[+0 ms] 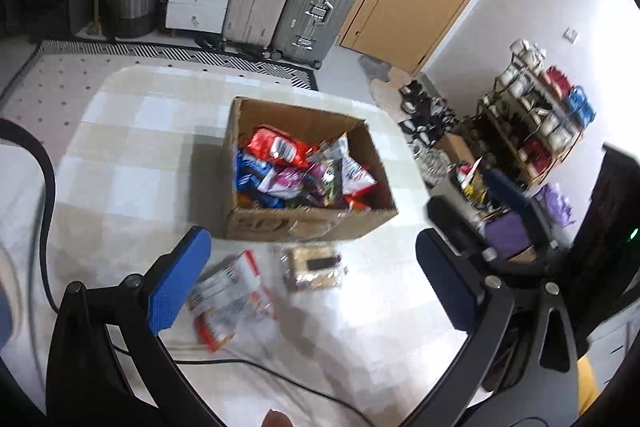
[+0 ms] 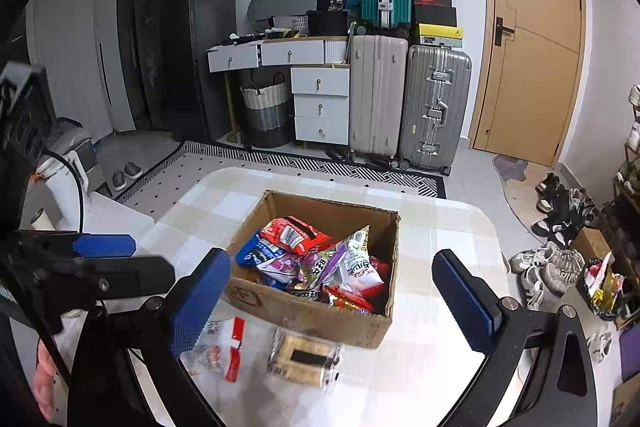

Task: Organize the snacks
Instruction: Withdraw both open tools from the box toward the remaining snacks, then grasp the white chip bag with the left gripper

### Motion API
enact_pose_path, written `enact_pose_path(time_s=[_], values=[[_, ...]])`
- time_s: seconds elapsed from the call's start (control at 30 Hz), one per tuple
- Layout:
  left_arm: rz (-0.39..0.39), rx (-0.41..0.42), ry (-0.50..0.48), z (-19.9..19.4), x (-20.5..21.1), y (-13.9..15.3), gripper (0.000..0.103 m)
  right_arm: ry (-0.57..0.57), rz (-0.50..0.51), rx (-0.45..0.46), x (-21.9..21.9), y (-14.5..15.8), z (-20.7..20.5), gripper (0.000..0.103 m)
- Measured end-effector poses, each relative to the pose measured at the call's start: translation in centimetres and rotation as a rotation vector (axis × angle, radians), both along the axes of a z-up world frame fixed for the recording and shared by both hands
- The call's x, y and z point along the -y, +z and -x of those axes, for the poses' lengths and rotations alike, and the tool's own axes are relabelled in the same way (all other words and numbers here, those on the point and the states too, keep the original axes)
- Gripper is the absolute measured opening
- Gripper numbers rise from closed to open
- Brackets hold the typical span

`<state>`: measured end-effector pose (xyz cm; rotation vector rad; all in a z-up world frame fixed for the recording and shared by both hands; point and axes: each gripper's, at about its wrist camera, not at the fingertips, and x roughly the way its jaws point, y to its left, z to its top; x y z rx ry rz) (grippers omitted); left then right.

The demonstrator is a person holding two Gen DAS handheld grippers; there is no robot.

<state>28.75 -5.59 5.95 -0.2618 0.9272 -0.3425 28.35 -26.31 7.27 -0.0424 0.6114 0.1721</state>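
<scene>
An open cardboard box (image 1: 308, 225) full of bright snack packets (image 1: 276, 147) stands on the checked tablecloth (image 1: 132, 151); it also shows in the right wrist view (image 2: 308, 311). In front of it lie a red-and-clear packet (image 1: 230, 297) and a clear pack of biscuits (image 1: 314, 267), seen also in the right wrist view as the packet (image 2: 224, 343) and the biscuit pack (image 2: 304, 357). My left gripper (image 1: 314, 283) is open and empty, hovering above the two loose packs. My right gripper (image 2: 332, 291) is open and empty, over the box's near edge. The left gripper's finger (image 2: 104, 246) shows at the left of the right wrist view.
A black cable (image 1: 248, 367) lies across the near tablecloth. Beyond the table stand suitcases (image 2: 408, 103), a white drawer unit (image 2: 320, 105), a laundry basket (image 2: 266, 113) and a wooden door (image 2: 532, 39). Shoes (image 2: 560, 215) and a shoe rack (image 1: 532, 123) sit to the right.
</scene>
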Motion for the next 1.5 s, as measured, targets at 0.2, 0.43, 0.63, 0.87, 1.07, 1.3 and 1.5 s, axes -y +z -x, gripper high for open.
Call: enact_pose_path(time_s=[0.2,0.43,0.63,0.87,1.07,1.3,1.5], values=[[-0.072,-0.008,0.024,4.9,-0.7,0.5,0.102,-0.018,-0.069,-0.005,0.7,1.4,4.3,0.103],[-0.151,-0.006,0.071,10.5,-2.1,-1.7,0.102,-0.038,-0.088,-0.029,0.8,-0.8,10.2,0.103],[-0.152,-0.054,0.110,13.4,-3.9,-5.8,0.102,-0.055,-0.130,-0.061,0.8,-4.4,13.7,0.103],[-0.230,0.019,0.148,14.0,-4.3,-10.5,0.102,-0.069,-0.190,-0.137,0.8,-10.3,14.8,0.103],[-0.228,0.017,0.169,10.8,-4.2,-12.6,0.102,-0.088,-0.181,-0.170,0.8,-13.2,11.9,0.103],[-0.208,0.024,0.133,6.4,-3.1,-13.6,0.102,-0.095,-0.206,-0.188,1.4,-15.5,8.5,0.103],[-0.205,-0.127,0.053,1.6,-2.0,-16.4,0.102,-0.080,-0.260,-0.195,1.8,-17.1,7.2,0.103]])
